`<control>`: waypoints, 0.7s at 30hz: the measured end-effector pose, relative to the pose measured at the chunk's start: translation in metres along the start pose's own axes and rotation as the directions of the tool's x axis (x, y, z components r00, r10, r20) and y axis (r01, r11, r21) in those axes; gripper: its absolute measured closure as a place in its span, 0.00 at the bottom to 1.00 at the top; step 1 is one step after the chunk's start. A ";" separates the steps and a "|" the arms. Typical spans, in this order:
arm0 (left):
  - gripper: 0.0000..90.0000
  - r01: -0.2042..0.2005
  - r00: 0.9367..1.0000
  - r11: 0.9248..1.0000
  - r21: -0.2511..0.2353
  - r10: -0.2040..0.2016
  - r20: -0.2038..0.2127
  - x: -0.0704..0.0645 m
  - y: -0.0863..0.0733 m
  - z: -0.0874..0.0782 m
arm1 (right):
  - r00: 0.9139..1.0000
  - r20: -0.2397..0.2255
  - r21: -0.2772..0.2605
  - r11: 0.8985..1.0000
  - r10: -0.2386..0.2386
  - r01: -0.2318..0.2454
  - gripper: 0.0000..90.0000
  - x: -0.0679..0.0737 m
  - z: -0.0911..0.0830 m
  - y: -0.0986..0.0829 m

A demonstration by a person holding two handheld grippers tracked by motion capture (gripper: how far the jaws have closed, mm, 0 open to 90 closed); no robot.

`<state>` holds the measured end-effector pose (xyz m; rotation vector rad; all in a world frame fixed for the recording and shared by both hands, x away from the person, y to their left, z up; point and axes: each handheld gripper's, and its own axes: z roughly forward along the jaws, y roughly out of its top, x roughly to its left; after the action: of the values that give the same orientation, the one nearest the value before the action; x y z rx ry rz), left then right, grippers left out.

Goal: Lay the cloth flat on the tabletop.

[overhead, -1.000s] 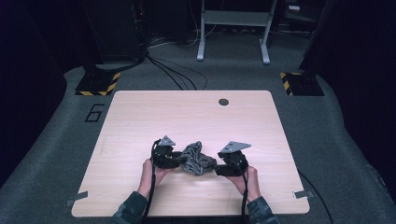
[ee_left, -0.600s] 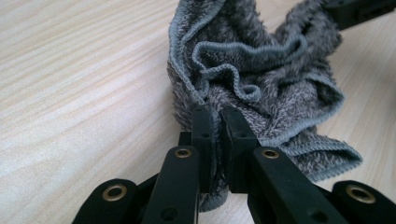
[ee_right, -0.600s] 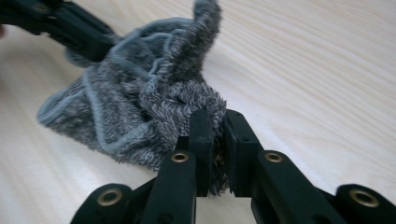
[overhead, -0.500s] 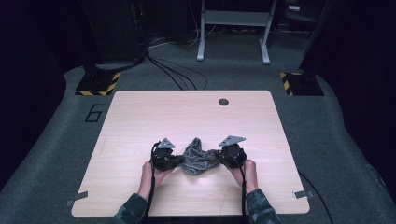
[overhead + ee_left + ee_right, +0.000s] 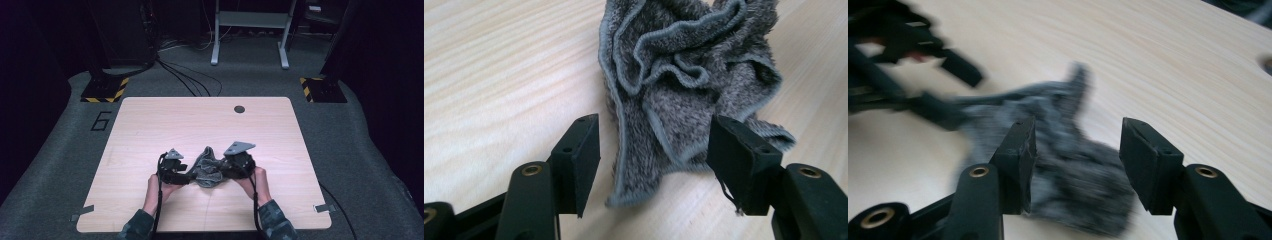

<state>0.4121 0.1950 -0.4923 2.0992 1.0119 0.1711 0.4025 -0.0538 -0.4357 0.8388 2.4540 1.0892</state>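
Since 1 s ago you've pulled both hands a bit nearer the bench's (image 5: 150, 125) front edge, and the towel (image 5: 207, 167) bunched taller btwn them. Left hand-held gripper (image 5: 654, 165): jaws wide, towel's lower hem lying btwn the pads, nothing pinched yet. Right hand-held gripper (image 5: 1075, 165): also wide, straddling the towel's near lump; view blurred, so contact unclear. Towel sits crumpled on the bench, front-centre, touching or just beside both hand-held grippers. Prob. flanking it like this so each side can catch a hem and spread it flat.
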 end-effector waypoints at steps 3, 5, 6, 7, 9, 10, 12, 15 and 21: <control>0.50 0.002 1.000 1.000 0.020 -0.002 -0.005 0.004 0.000 -0.004 | 0.999 -0.034 0.085 0.996 -0.038 0.040 0.49 0.011 0.032 0.003; 0.57 -0.014 1.000 1.000 0.028 0.014 0.013 0.003 0.001 -0.002 | 0.998 -0.045 0.125 0.991 -0.038 0.044 0.50 0.013 0.048 0.004; 0.60 -0.021 1.000 0.999 0.044 0.020 0.023 0.003 0.001 0.002 | 0.999 -0.033 0.142 0.989 -0.037 0.041 0.52 0.014 0.055 0.004; 0.66 -0.021 1.000 0.999 0.044 0.020 0.023 0.003 0.001 0.002 | 0.999 -0.045 0.153 0.988 -0.028 0.035 0.57 0.013 0.064 0.004; 0.69 -0.049 0.999 0.996 0.078 0.047 0.017 0.002 0.001 0.010 | 0.999 -0.044 0.170 0.985 -0.025 0.032 0.63 0.012 0.070 0.004; 0.78 -0.070 0.998 0.994 0.086 0.069 0.011 -0.002 -0.004 0.017 | 0.999 -0.026 0.192 0.981 -0.026 0.031 0.81 0.012 0.075 0.002; 0.84 -0.061 0.998 0.995 0.075 0.060 0.013 -0.002 -0.009 0.020 | 1.000 -0.022 0.174 0.985 -0.014 0.018 0.93 0.010 0.075 -0.001; 0.87 -0.063 0.998 0.995 0.080 0.063 0.003 -0.001 -0.009 0.020 | 1.000 0.000 0.167 0.986 -0.013 0.013 0.96 0.006 0.067 0.000; 0.87 -0.057 0.998 0.996 0.071 0.057 -0.004 -0.001 -0.010 0.020 | 0.999 0.040 0.120 0.993 0.019 -0.024 0.96 -0.008 0.045 -0.005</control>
<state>0.4139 0.1858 -0.5125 2.1946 0.9753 0.1728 0.4296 -0.0369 -0.4684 0.9157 2.5042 0.9309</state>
